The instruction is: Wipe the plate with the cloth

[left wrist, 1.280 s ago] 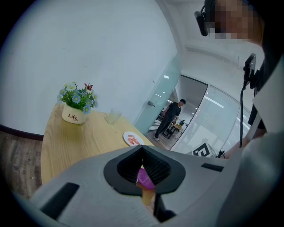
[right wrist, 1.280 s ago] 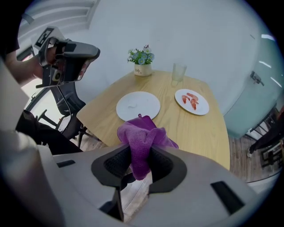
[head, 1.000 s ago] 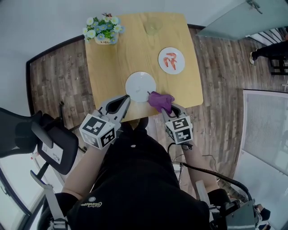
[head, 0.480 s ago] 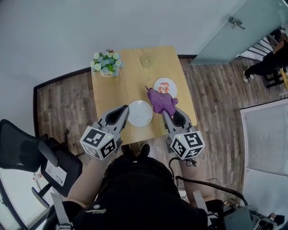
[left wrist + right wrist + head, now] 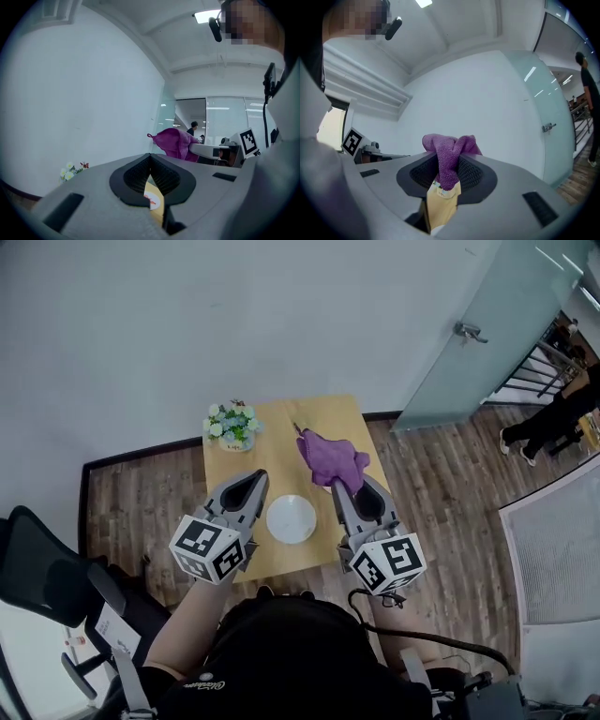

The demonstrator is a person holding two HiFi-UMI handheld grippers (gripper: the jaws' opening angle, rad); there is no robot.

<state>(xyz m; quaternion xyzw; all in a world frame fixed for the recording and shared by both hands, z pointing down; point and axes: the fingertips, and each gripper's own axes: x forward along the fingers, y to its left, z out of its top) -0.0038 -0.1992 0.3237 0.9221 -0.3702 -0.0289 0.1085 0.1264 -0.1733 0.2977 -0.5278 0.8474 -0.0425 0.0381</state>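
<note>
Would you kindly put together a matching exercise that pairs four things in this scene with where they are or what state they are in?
Things:
1. purple cloth
2. white plate
3. flowers
4. left gripper

Places or states:
A. shut, holding nothing
B. at the far left corner of the table
C. clamped in the right gripper, held above the table
D. flat on the table, near its front edge

Pairs: 1-C, 2-D, 3-B, 4-A
</note>
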